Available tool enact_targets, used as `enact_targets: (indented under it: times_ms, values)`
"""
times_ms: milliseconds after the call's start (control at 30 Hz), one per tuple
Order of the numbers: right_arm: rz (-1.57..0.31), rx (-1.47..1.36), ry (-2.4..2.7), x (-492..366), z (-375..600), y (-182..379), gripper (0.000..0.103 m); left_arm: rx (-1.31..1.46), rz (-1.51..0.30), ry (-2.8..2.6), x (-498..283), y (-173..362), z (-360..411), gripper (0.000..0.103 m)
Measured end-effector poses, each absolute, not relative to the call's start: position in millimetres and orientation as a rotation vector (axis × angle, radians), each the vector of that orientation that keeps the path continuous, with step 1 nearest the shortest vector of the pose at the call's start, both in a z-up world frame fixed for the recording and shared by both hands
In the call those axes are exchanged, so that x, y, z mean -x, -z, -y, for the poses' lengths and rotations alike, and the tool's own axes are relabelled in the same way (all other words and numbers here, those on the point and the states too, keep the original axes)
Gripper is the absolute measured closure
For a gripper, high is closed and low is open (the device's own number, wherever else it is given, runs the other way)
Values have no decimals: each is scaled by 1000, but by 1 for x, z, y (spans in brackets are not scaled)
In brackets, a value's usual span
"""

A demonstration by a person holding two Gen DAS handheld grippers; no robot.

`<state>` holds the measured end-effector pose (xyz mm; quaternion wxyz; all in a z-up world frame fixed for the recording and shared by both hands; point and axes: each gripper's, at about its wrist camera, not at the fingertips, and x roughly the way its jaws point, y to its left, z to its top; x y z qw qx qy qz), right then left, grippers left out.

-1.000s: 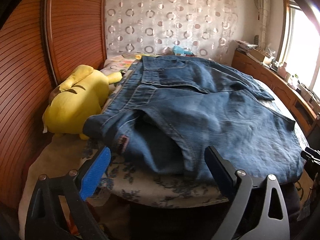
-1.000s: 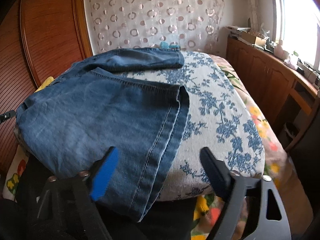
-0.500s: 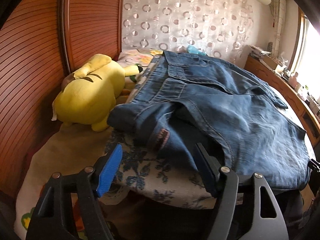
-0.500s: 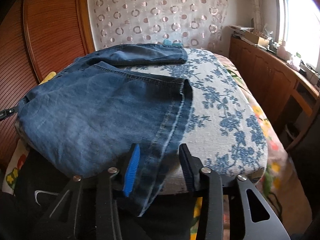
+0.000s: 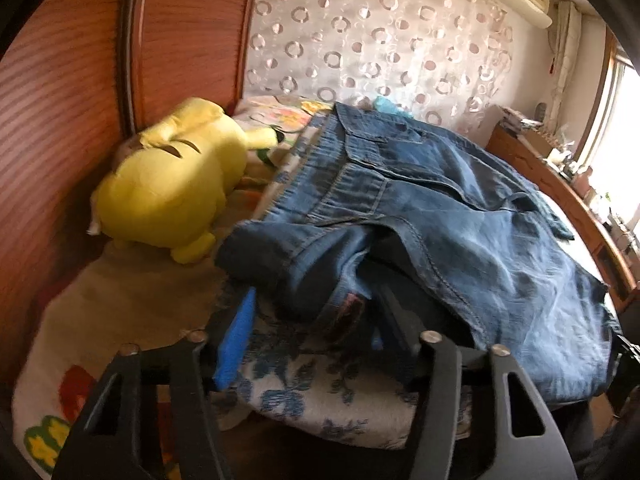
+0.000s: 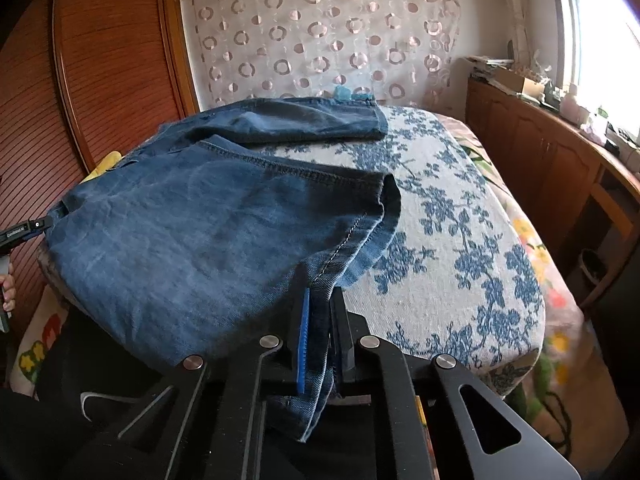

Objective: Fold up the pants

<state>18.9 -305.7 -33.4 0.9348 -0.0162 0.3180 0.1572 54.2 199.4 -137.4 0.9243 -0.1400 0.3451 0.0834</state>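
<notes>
currently right claw [image 6: 320, 336] is pinching the pants [image 6: 192, 240] hem; left claw [image 5: 316, 320], closing, is straddling the waistband corner at twelve o'clock.

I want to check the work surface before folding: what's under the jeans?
The jeans lie on a white pad with blue flowers, bare to the right in the right wrist view. The part of the pad beneath the denim is covered and cannot be seen.

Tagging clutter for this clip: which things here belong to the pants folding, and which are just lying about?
Belongs to the job:
- jeans
- right gripper, shut on the hem
- left gripper, closing around the waistband

Lying about:
- yellow plush toy
- floral cushion
- sideboard clutter
</notes>
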Motion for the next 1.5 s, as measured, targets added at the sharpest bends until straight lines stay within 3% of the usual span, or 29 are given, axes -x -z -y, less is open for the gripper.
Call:
enact_targets:
  times_ms: [67,100,267,833,1467,1500]
  values:
    - [-643,40,-323,-22,303,32,94,279,-707,-168,-56,139,-198,58]
    - [-640,42,-326,-23,302,31,95,278,-703,-158,-56,139,-197,67]
    - [-613,65,-317,-28,300,23,96,256,-688,-146,-56,129,-193,84]
    - [-459,86,-344,-88,294,-33,97,159,-526,-62,-103,39,-176,88]
    - [-644,114,-386,-235,256,2,96,119,-605,-63,-180,59,-163,88]
    - [-654,112,-386,-236,257,3,92,119,-608,-61,-182,60,-162,88]
